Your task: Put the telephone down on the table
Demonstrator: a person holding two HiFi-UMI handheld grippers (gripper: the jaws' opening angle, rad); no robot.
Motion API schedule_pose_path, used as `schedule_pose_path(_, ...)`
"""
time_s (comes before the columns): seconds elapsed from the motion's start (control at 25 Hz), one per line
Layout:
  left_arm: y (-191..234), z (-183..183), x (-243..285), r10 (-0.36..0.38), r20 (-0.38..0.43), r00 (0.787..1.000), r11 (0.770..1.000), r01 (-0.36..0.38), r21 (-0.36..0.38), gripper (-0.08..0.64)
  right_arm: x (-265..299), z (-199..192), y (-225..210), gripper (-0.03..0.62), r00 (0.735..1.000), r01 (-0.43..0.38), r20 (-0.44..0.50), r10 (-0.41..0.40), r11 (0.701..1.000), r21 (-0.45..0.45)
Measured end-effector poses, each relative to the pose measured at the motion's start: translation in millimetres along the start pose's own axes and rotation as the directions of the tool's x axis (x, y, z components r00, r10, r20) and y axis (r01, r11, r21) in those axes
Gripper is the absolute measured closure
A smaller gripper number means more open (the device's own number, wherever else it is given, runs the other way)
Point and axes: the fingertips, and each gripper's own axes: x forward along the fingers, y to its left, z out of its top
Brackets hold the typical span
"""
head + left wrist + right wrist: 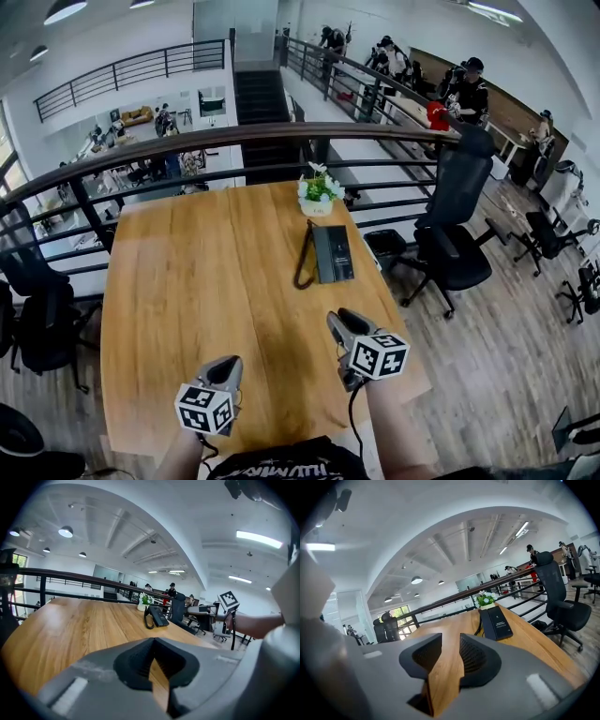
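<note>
- The telephone point(333, 254) lies flat on the table point(187, 281), just beside the flower pot point(317, 204) and well ahead of both grippers.
- Left gripper point(228, 364): fingertips together, holding nothing.
- Right gripper point(340, 321): jaws partly apart, nothing between them.

Fingers of the left gripper point(153, 643) are pinched together, empty, and the telephone point(157, 617) sits farther up the desk point(70, 630).

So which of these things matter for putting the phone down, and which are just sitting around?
Part of the job:
telephone, already on the table
left tongs, empty
right tongs, empty

Just lying about:
flower pot
office chair
railing
</note>
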Motion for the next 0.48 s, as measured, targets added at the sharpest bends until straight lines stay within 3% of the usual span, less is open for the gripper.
schedule_pose_path(0.2, 5, -3, -18, -0.016, 0.014, 1.0, 1.0, 0.016, -0.012, 0.558, -18, -16, 16, 0.501, 0.999, 0.037, 0.008, -0.037, 0.999, 0.016)
schedule_pose_path(0.36, 16, -10, -37, -0.049, 0.014, 0.999, 0.999, 0.049, -0.012, 0.558, -32, -33, 38, 0.581, 0.996, 0.08, 0.027, -0.081, 0.996, 0.028)
schedule_pose_path(0.48, 26, -18, -52, -0.073, 0.004, 0.997, 0.997, 0.073, -0.011, 0.558, -45, -50, 58, 0.592, 0.994, 0.101, 0.039, -0.103, 0.993, 0.057)
